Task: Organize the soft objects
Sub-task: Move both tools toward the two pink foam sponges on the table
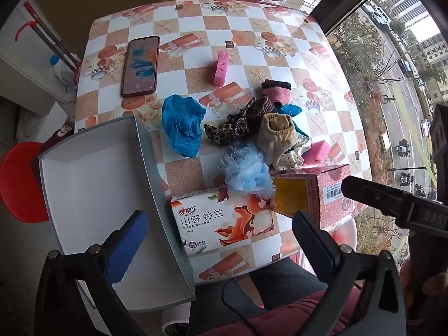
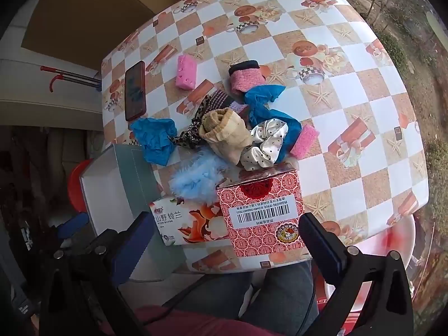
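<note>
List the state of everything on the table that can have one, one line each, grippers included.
Left gripper: open, holding nothing.
Right gripper: open, holding nothing.
Grey box: open, empty.
Phone: face up, screen lit.
Tissue pack: lying flat, looks sealed.
Red patterned carton: closed.
Beige sock: rolled, in the pile.

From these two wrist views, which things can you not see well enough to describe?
- Second crumpled blue plastic cover: left wrist view, mostly behind the beige rolled sock.
- Open white cardboard box: right wrist view, near part hidden by the right hand-held gripper.
- Red-cased smartphone screen: right wrist view, too oblique and dark.
- Small print on the red patterned carton: too small.
</note>
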The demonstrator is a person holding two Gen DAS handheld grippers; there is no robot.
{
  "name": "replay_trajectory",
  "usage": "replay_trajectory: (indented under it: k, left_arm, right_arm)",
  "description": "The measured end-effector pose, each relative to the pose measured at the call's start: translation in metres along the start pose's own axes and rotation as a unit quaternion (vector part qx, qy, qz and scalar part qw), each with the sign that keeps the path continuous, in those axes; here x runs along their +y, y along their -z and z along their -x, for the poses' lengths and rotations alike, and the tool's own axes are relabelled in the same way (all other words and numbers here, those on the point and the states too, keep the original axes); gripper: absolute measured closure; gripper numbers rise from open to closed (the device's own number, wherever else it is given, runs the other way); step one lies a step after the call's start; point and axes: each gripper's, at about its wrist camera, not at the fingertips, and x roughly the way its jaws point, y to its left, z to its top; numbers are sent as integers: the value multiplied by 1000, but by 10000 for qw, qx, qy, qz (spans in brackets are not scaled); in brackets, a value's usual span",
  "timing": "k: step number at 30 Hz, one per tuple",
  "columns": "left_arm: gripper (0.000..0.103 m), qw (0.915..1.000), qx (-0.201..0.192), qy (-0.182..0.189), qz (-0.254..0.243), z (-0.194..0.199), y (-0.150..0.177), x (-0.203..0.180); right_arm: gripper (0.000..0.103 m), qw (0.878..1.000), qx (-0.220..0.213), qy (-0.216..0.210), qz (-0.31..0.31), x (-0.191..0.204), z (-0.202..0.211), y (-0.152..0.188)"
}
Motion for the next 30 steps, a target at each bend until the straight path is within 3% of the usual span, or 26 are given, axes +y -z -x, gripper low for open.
replay_trajectory:
  k: [11, 24, 30]
  left_arm:
    - [0, 9999, -118, -77, -34, 1, -6, 3]
    - [0, 9988, -134, -446, 125, -19, -27, 12]
    - [0, 9991, -206, -357, 26, -29, -51, 5]
  right_arm:
    - [0, 10000, 2, -29, -39, -7, 0, -6]
    - [0, 9989, 108, 221, -396, -52, -6, -27]
    - [0, 9979, 159, 351, -524, -77, -10, -45]
